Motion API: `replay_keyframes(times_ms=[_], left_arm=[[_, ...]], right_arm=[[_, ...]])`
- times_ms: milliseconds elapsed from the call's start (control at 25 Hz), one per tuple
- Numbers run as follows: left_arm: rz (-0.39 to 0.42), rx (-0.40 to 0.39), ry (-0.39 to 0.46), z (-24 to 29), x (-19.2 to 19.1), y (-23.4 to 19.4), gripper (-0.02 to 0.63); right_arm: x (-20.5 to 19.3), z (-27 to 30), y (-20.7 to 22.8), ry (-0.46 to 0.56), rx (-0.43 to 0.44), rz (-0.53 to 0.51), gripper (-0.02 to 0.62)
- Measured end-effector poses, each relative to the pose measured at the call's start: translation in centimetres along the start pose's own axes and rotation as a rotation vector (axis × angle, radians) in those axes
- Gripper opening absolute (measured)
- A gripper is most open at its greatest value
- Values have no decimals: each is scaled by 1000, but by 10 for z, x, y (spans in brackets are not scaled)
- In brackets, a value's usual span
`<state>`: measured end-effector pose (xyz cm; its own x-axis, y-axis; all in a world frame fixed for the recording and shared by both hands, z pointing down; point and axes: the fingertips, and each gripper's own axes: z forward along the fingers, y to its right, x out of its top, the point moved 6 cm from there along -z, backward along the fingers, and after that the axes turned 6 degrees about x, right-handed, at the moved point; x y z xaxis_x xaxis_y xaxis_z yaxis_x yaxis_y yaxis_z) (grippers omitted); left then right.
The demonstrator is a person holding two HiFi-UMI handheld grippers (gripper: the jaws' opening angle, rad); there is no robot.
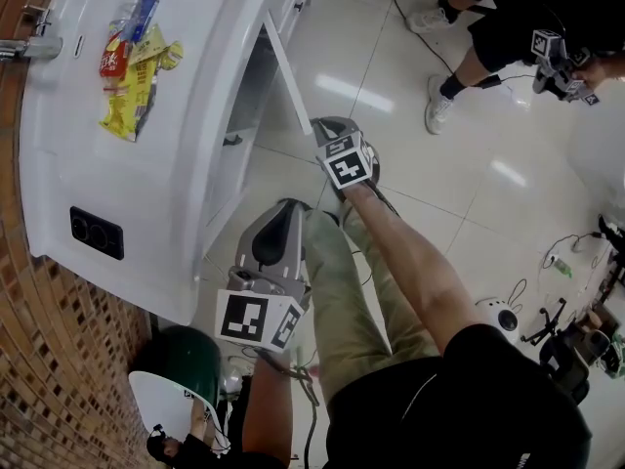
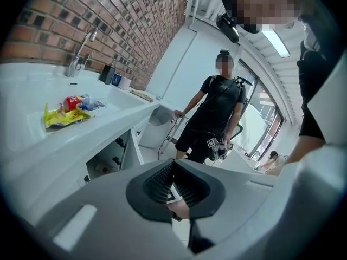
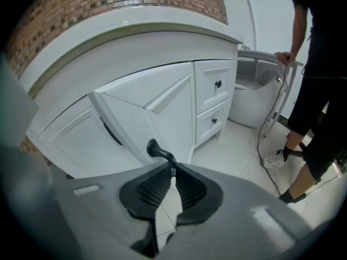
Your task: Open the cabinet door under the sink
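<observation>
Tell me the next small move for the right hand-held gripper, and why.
Probably swing the cabinet door further out by its dark handle. The right hand-held gripper is shut on that handle, and the door stands only partly open, angled off the cabinet front, so the opening looks unfinished.

- Two grippers were held: left gripper (image 2: pixel 173 167) and right gripper (image 3: pixel 172 169).
- One door (image 3: pixel 141 118) stood open.
- It had one handle (image 3: pixel 156 148).
- There were two drawers, upper (image 3: pixel 209 93) and lower (image 3: pixel 206 129).
- Each had one knob (image 3: pixel 218 84).
- One tap (image 2: pixel 81 53) stood above.
- One bystander (image 2: pixel 217 107) stood near.
</observation>
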<state>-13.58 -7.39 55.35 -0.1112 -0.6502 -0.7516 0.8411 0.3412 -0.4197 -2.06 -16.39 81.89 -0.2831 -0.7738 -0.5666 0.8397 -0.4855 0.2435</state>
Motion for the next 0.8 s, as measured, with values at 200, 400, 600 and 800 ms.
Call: replay_keyframes(times_ms=[200,400,600,800], left_arm=[[6,-14,0,12,0,11,15],[-25,-15,10,28,2,22,15],[-2,-40,14,42,9,39,17],[-27,-26,25,55,15,45,17]], right_arm=[[-3,-8,23,0,-13,-10,15],[-5,-15,42,-15,-18,-6,12],[-1,-22,66,-21,5,-48,11],[1,-27,87,-11,35,-60,9]])
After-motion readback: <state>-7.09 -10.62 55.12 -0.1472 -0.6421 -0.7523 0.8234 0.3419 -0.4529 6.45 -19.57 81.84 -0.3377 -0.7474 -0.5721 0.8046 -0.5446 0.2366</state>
